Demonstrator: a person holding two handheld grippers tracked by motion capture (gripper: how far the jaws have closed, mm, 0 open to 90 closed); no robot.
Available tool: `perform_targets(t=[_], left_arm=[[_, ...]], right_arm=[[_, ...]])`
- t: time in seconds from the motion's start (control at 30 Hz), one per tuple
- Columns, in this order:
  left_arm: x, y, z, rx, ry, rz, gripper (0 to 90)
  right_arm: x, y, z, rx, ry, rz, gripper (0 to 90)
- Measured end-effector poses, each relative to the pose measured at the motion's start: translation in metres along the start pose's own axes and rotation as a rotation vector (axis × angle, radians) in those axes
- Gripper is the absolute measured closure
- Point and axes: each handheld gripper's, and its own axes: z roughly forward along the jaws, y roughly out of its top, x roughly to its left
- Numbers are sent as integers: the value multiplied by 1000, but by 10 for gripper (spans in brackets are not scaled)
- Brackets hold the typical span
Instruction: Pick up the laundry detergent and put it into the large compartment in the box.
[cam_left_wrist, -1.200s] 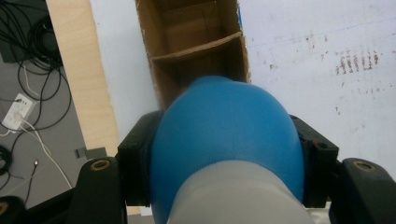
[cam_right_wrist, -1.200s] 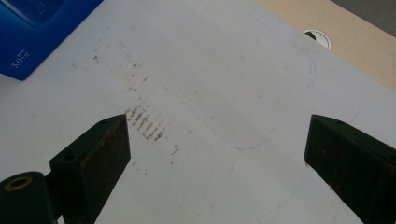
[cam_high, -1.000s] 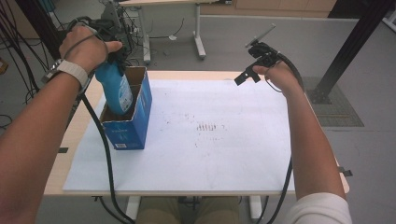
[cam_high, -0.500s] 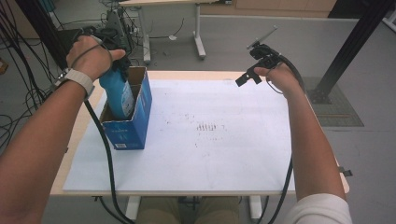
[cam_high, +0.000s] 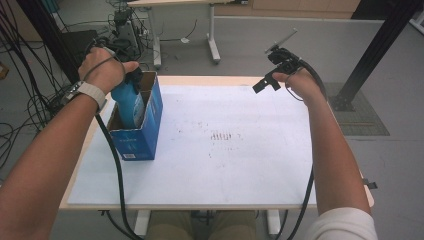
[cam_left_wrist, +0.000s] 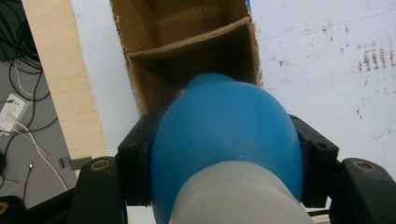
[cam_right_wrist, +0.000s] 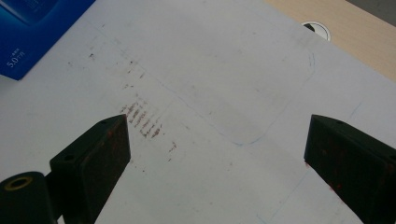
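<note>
A blue bottle (cam_high: 128, 103) with a pale grey lower part stands partly inside an open blue cardboard box (cam_high: 139, 142) at the table's left. My left gripper (cam_high: 133, 78) is shut on the bottle from above. In the left gripper view both jaws press the bottle (cam_left_wrist: 224, 126) on its sides, over the box's brown inside (cam_left_wrist: 187, 42), which a cardboard divider splits into compartments. My right gripper (cam_high: 265, 82) hovers open above the table's far right. The right gripper view has its jaws wide apart (cam_right_wrist: 217, 144) with nothing between them, and a corner of the blue box (cam_right_wrist: 32, 28) at top left.
A white sheet (cam_high: 225, 150) covers the wooden table, with reddish-brown smudges (cam_high: 220, 136) near its middle. A round cable hole (cam_right_wrist: 316, 29) sits in the bare wood. Cables trail from both grippers over the front edge. Desks, a black post and more cables stand beyond the table.
The left hand has lowered the blue bottle deeper into the box. The right gripper has stayed almost where it was.
</note>
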Motion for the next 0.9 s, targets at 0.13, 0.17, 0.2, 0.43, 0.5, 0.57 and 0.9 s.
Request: perform_targets(t=[0.13,0.17,0.2,0.43,0.5,0.57,0.9], left_arm=[[0,-1,6,-1,-4,-2,373],[0,0,8,1,-5,-1,373],[1,0,10,2,-6,-1,373],[1,-1,19,1,-7,-2,373],[1,0,22,7,-5,-1,373],[0,-1,24,1,-1,-4,373],[0,-3,35,-10,5,-4,373]], right_arm=[[0,0,0,-1,1,-1,70],[0,-1,0,-3,1,-1,70],[0,0,0,-2,2,3,70],[-2,-3,-1,-3,-1,6,70],[-2,-3,-1,-3,-1,8,70],[-3,-4,-1,-3,0,10,70],[-4,-5,1,-3,1,12,70]])
